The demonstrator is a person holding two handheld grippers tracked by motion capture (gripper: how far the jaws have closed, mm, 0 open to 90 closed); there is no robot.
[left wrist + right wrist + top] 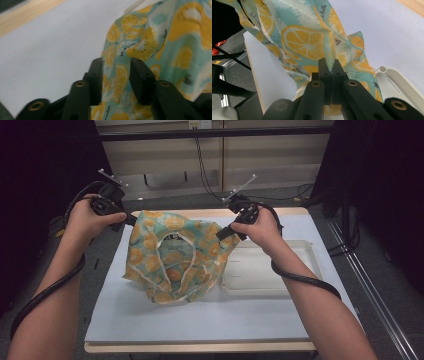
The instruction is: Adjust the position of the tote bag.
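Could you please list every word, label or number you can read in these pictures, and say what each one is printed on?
Small black script beside the orange slices on the citrus-print cloth: the end seems to read "a bottle"; the rest is too blurred to read.
Dark neck label of the cloth: too small to read.
Script lines on the cloth in the left gripper view: blurred, unreadable.
White tray: faint marks, unreadable.
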